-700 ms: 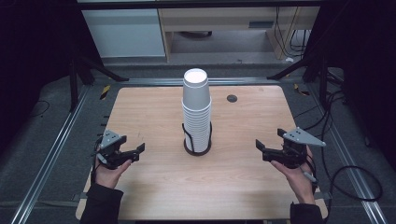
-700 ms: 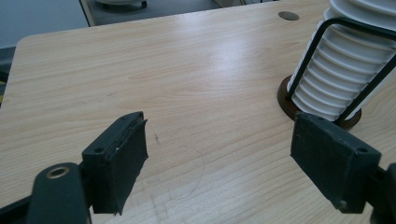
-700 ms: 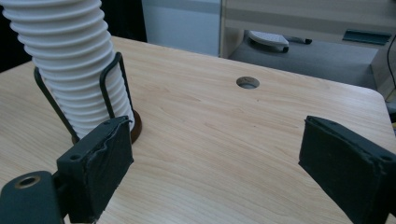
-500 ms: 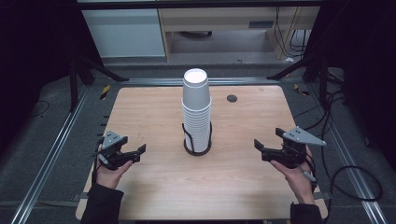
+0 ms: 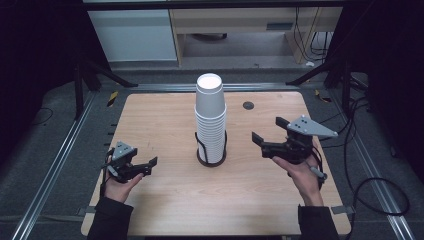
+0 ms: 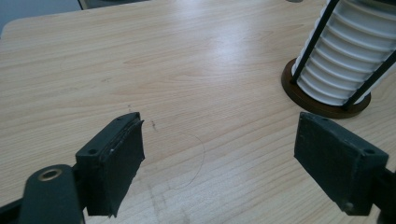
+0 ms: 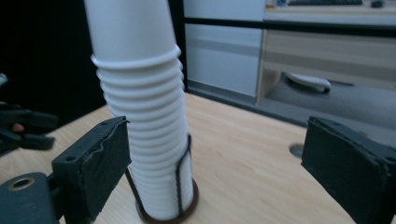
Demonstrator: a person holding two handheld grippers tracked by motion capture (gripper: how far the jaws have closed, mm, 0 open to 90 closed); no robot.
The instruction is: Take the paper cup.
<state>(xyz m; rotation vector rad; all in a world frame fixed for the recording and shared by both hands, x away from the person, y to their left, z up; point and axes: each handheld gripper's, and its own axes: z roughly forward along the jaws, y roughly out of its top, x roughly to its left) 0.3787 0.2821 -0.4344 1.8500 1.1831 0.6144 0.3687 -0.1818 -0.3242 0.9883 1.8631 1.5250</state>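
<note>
A tall stack of white paper cups point(image 5: 210, 115), mouths down, stands in a black wire holder with a round brown base point(image 5: 211, 161) at the middle of the wooden table point(image 5: 160, 125). My left gripper point(image 5: 149, 166) rests low at the left of the holder, open, with nothing between its pads point(image 6: 116, 154). The left gripper view has the cup stack point(image 6: 345, 65) ahead on the right. My right gripper point(image 5: 266, 131) is held above the table to the right of the stack, open and pointed at it. In the right gripper view the stack point(image 7: 140, 93) rises just beyond the open jaws.
A small dark round hole point(image 5: 248, 105) sits in the table behind the stack to the right. Metal rails run along both sides of the table. A white cabinet point(image 5: 132, 35) and a wooden shelf stand beyond the far edge.
My right gripper has lifted and moved in toward the cup stack. My left gripper has barely shifted.
</note>
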